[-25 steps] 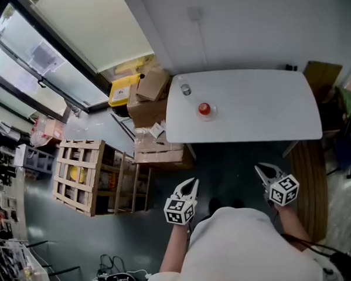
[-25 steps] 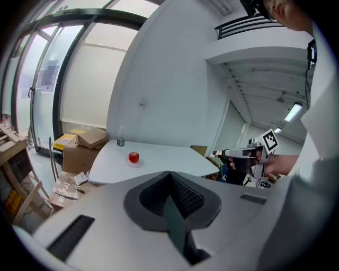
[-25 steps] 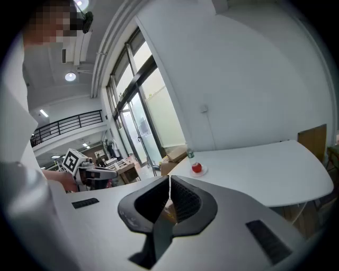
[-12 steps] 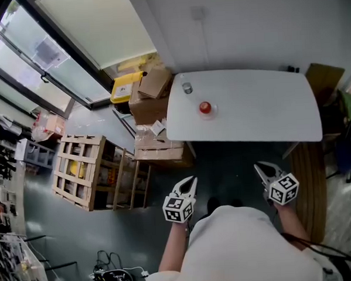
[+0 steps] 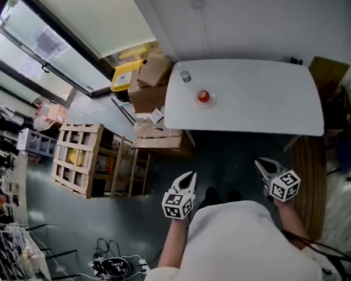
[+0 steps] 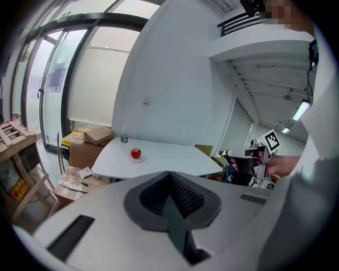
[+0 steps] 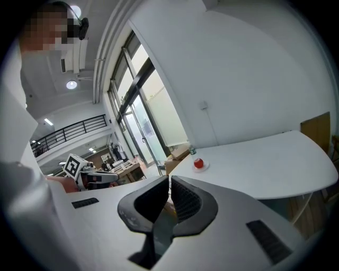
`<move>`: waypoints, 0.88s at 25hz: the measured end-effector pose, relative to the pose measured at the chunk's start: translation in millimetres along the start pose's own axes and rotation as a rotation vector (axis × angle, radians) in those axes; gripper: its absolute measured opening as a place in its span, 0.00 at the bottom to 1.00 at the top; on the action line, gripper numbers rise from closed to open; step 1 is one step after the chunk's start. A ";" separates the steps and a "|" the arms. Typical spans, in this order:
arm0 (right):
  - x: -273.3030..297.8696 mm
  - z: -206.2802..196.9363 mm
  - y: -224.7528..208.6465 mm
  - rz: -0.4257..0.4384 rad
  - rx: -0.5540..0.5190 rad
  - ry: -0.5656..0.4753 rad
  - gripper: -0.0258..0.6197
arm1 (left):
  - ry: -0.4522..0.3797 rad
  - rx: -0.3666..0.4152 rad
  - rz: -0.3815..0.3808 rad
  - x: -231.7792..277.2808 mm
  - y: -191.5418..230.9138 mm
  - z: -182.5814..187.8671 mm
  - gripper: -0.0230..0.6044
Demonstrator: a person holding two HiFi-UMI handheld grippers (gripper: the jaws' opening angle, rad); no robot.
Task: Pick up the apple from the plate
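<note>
A red apple [image 5: 203, 96] sits on a small clear plate [image 5: 210, 100] near the far left part of the white table [image 5: 262, 106]. I stand well back from the table, over the dark floor. My left gripper [image 5: 192, 175] is held low at my left side, jaws shut and empty. My right gripper [image 5: 259, 162] is at my right side, jaws also shut with nothing between them. The left gripper view shows the apple [image 6: 136, 153] far beyond its closed jaws [image 6: 169, 173]. In the right gripper view the apple [image 7: 198, 163] also lies far ahead of the jaws [image 7: 169, 179].
A small glass [image 5: 185, 76] stands at the table's far left corner. Cardboard boxes [image 5: 152, 91] and a yellow box [image 5: 125, 79] are stacked left of the table, with wooden crates [image 5: 83, 168] nearer me. A wooden board [image 5: 311, 177] lies to the right. Cables [image 5: 114, 266] trail on the floor.
My left gripper has shifted a little forward toward the table. The right gripper holds its place, and the apple and plate have not moved.
</note>
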State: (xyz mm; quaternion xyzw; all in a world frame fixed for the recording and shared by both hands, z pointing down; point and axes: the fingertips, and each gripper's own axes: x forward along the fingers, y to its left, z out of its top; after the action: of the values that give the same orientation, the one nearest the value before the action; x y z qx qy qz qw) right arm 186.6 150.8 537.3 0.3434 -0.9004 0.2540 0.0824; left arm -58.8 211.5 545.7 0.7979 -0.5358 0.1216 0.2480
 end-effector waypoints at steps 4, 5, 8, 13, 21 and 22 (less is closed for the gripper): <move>-4.8 -9.1 -4.2 0.016 0.014 -0.007 0.10 | 0.011 0.001 0.011 0.0 -8.0 -7.9 0.04; -4.6 -10.8 -4.8 0.017 0.016 -0.005 0.10 | 0.011 0.001 0.012 0.5 -9.0 -8.9 0.04; -3.5 -18.1 -5.5 0.019 0.032 0.009 0.10 | 0.013 -0.004 0.012 2.3 -12.6 -12.4 0.04; 6.3 -16.6 -4.1 0.023 0.033 0.011 0.10 | 0.013 -0.006 0.002 11.6 -5.5 -9.5 0.04; 32.6 10.8 -20.6 -0.051 0.030 0.000 0.10 | 0.010 0.017 -0.054 48.9 27.1 23.3 0.04; 36.3 13.6 -22.6 -0.060 0.035 0.000 0.10 | 0.007 0.022 -0.062 54.5 32.1 29.3 0.04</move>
State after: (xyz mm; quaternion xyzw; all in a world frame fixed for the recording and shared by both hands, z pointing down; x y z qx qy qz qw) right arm 174.6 108.5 546.4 0.3715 -0.8852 0.2672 0.0842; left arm -68.7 143.1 554.5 0.8163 -0.5087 0.1223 0.2447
